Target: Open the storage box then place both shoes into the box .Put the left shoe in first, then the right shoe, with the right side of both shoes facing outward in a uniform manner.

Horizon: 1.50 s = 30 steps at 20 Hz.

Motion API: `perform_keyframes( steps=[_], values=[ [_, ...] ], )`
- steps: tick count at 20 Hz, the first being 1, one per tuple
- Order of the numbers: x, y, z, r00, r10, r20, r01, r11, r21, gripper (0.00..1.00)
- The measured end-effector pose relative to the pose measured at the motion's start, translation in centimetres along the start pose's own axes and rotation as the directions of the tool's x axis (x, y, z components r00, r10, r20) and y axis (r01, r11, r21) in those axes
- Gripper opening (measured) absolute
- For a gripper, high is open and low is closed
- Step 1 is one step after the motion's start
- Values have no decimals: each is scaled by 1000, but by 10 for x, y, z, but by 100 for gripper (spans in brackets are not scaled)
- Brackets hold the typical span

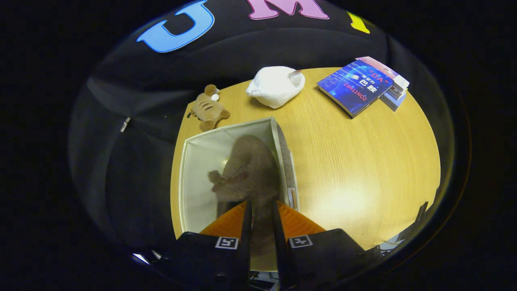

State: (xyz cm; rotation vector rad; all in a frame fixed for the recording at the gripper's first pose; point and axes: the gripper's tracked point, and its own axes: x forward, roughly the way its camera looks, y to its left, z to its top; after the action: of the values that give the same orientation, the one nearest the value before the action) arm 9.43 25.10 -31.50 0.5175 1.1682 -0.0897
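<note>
One fuzzy brown shoe is pinched between the narrowed fingers of the gripper and hangs inside the open storage box on the table. If released askew, it could be left leaning against the box wall, facing wrongly.

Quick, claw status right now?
Claw: closed on the fuzzy brown shoe, holding it over the open storage box.

The gripper points downward, its two fingers drawn close together with a narrow gap, both pressing on the brown fuzzy shoe held between them.
</note>
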Motion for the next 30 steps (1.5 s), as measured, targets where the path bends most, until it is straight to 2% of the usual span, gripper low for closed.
perform_keyframes(
  steps=[2, 4, 5, 11, 17, 23, 30],
  values=[
    [-2, 7, 2, 1000, 29, 4, -29, 1000, -6, 55],
    [-4, 17, 1, 998, 58, 0, -58, 998, -12, 86],
    [-4, 15, 1, 999, 54, 3, -54, 998, -19, 97],
    [-12, 22, 1, 997, 78, 25, -77, 996, -43, 99],
    [-49, 12, 27, 980, 126, 156, -107, 986, -127, 99],
    [-109, -20, 75, 922, 150, 357, -78, 975, -206, 99],
    [-172, -98, 109, 827, 70, 559, 93, 961, -259, 99]
  ],
)
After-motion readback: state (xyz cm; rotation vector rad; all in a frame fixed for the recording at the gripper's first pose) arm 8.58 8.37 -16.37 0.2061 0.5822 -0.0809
